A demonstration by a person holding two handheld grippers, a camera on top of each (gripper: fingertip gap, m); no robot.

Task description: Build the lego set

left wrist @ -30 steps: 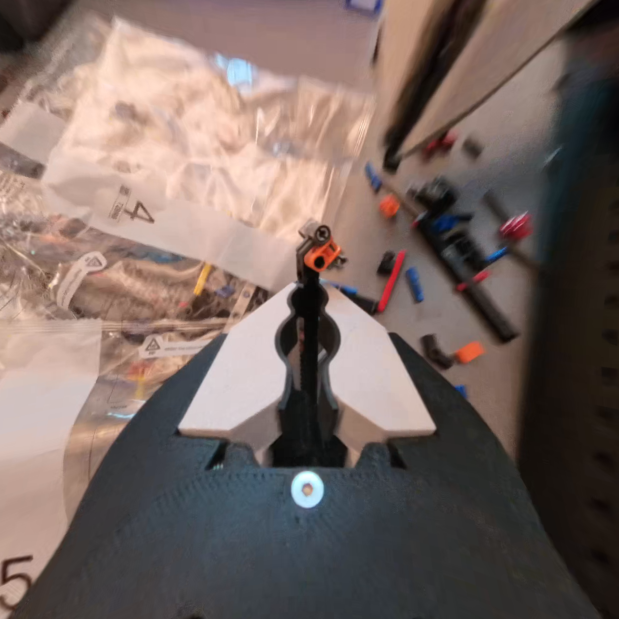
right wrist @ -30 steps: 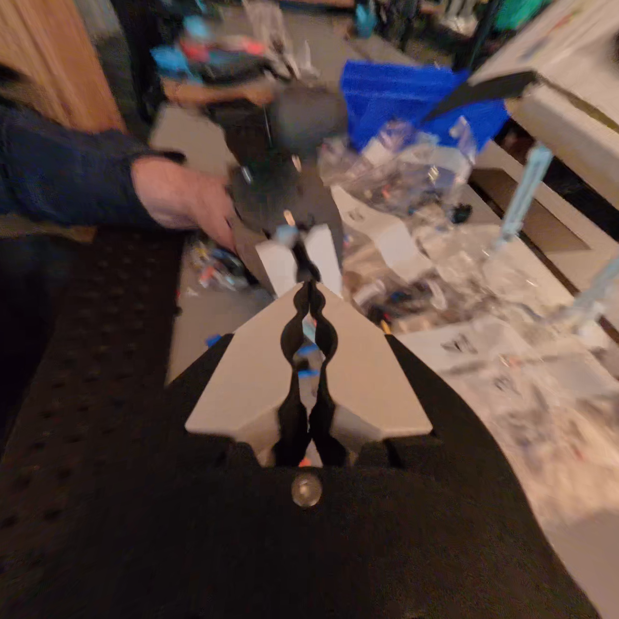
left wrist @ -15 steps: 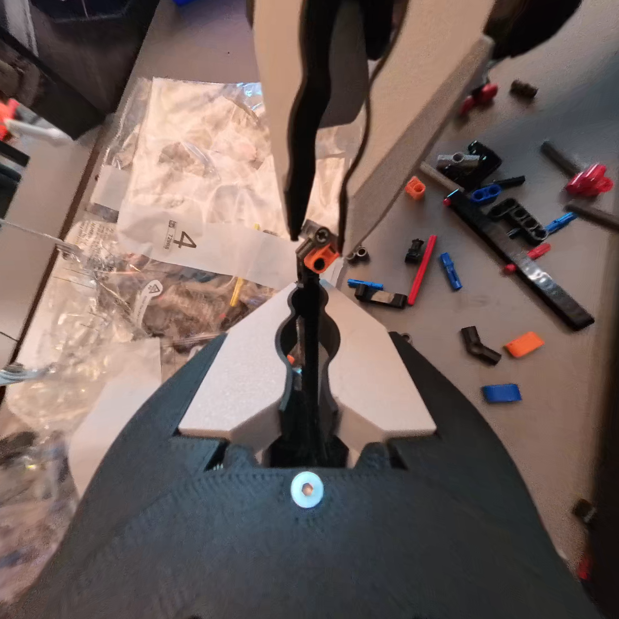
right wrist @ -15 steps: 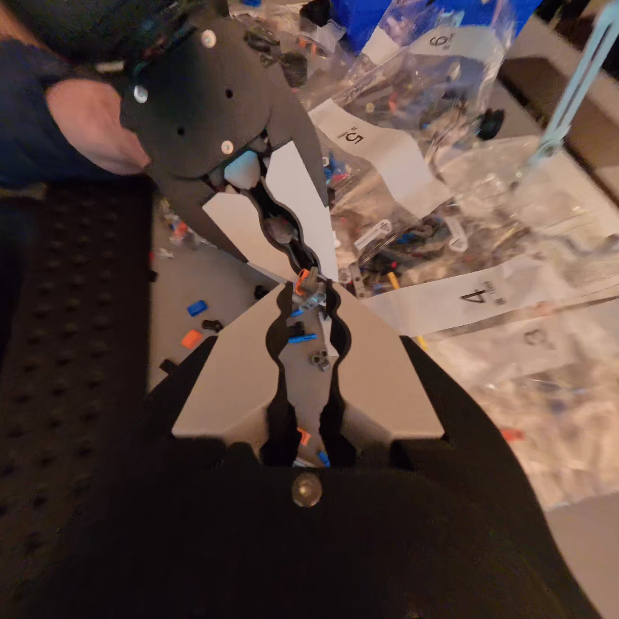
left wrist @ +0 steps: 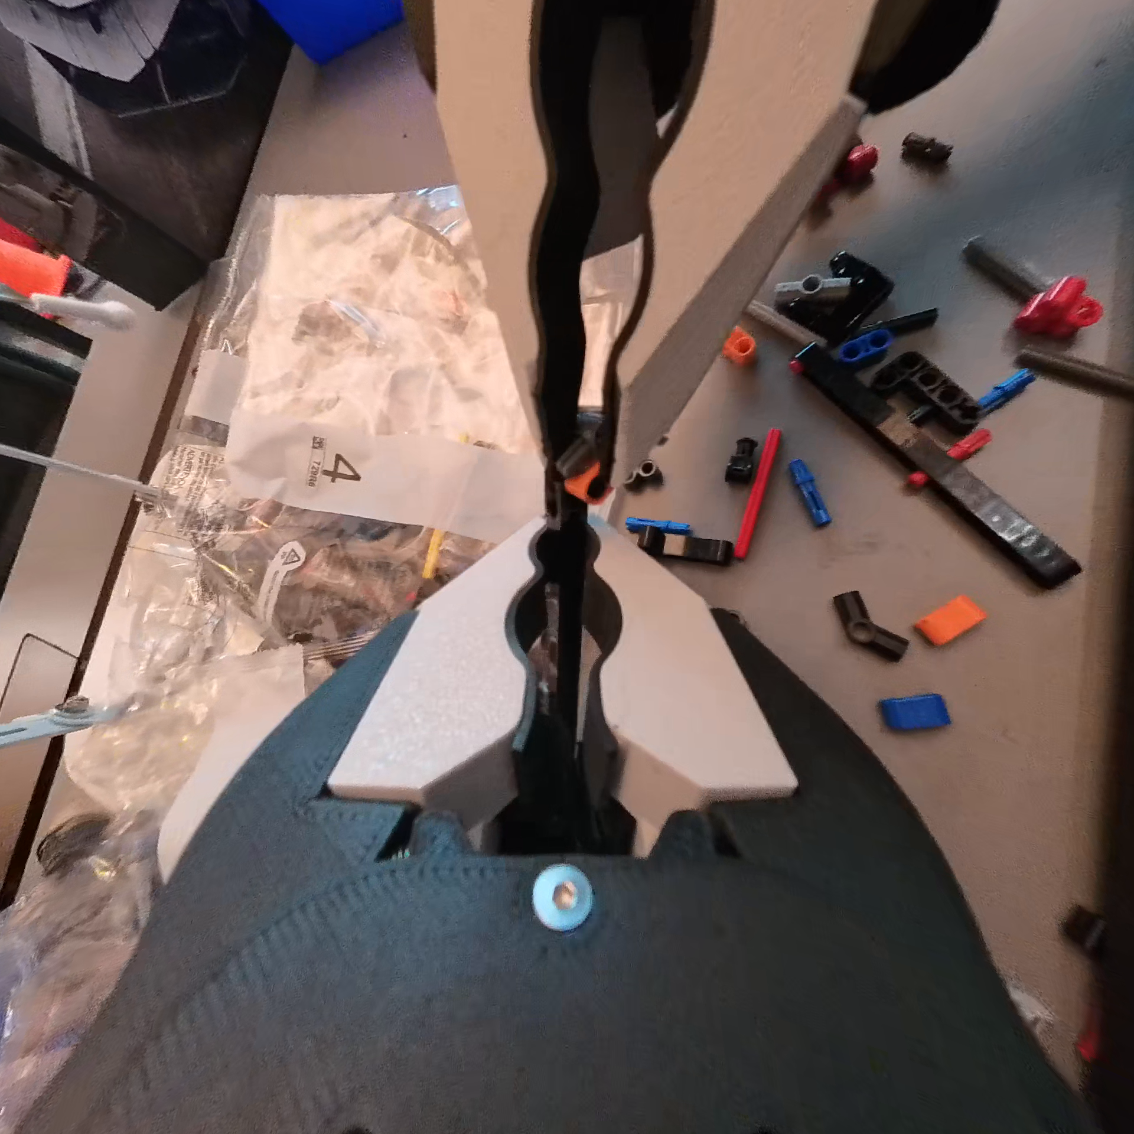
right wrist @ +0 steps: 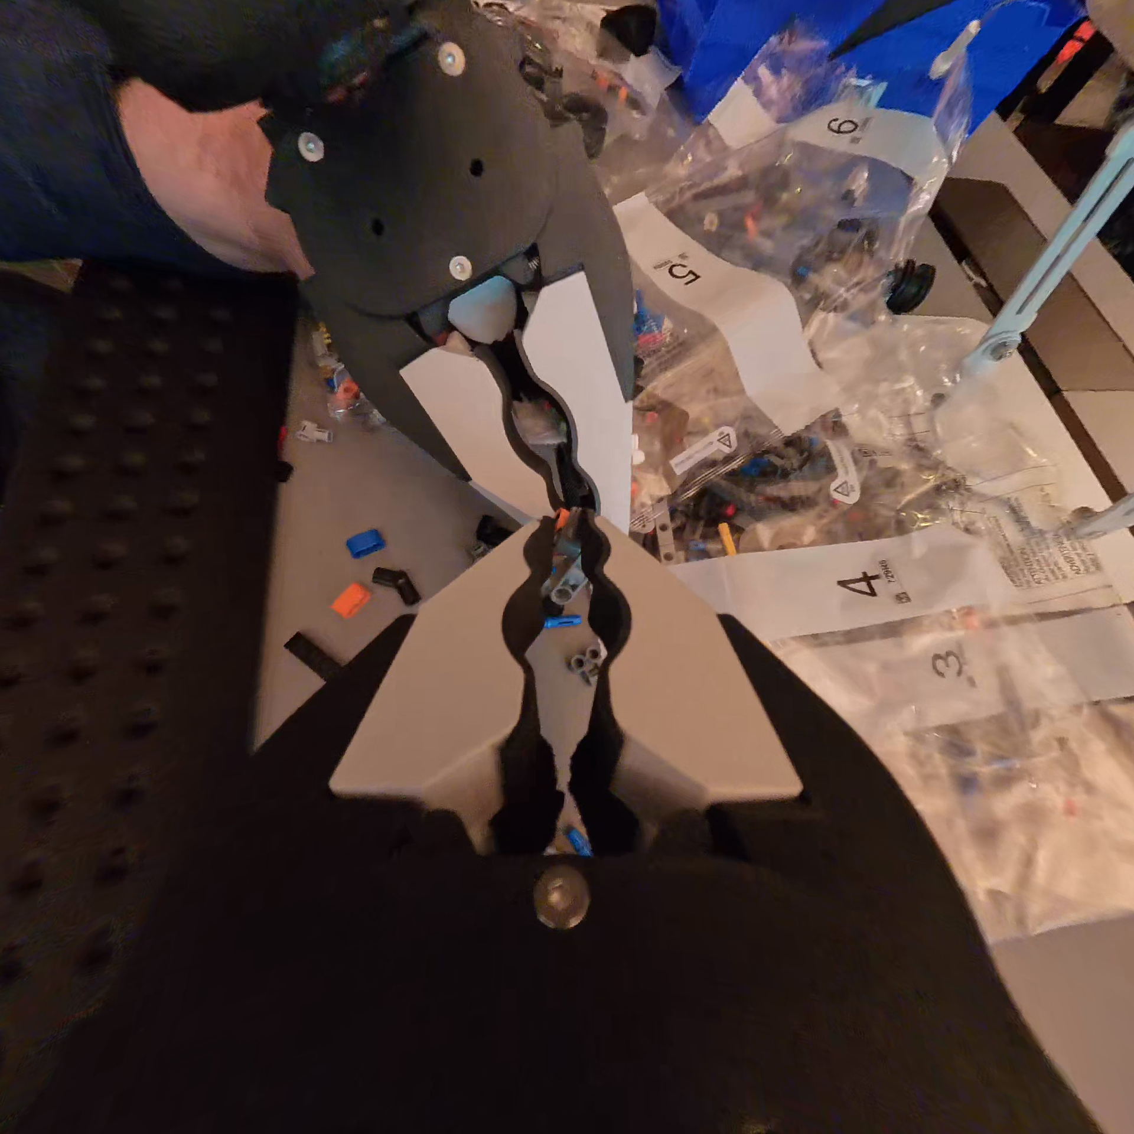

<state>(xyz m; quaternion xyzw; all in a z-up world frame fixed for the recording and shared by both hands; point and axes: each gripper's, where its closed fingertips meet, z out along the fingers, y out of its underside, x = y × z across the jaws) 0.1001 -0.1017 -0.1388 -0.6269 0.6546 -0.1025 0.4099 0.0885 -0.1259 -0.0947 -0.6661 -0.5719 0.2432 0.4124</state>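
Note:
My left gripper (left wrist: pixel 567 528) is shut on a thin black axle (left wrist: pixel 567 613) that stands up between its fingers. An orange connector (left wrist: pixel 583 488) sits on the axle's tip, with a grey connector (left wrist: pixel 580 451) on it. My right gripper (left wrist: pixel 580 457) comes in from the top of the left wrist view, tip to tip with the left one, its jaws closed around the grey connector. In the right wrist view the right gripper (right wrist: pixel 567 524) pinches the grey connector (right wrist: pixel 564 586) just below the orange connector (right wrist: pixel 559 518). The left gripper (right wrist: pixel 580 491) faces it from above.
Loose pieces lie on the table to the right: a long black beam (left wrist: pixel 939 466), a red axle (left wrist: pixel 758 491), a blue tile (left wrist: pixel 914 712) and an orange tile (left wrist: pixel 950 620). Numbered clear bags (left wrist: pixel 368 368) lie left. A black perforated mat (right wrist: pixel 123 552) borders the table. A hand (right wrist: pixel 202 184) holds the left gripper. There is about 5 cm between the tips of the two grippers. From either gripper's tips it is about 11 cm to the orange tile (left wrist: pixel 950 620).
The right gripper came down to meet the left gripper's tip and its jaws narrowed onto the grey connector. The left gripper kept its hold on the axle.

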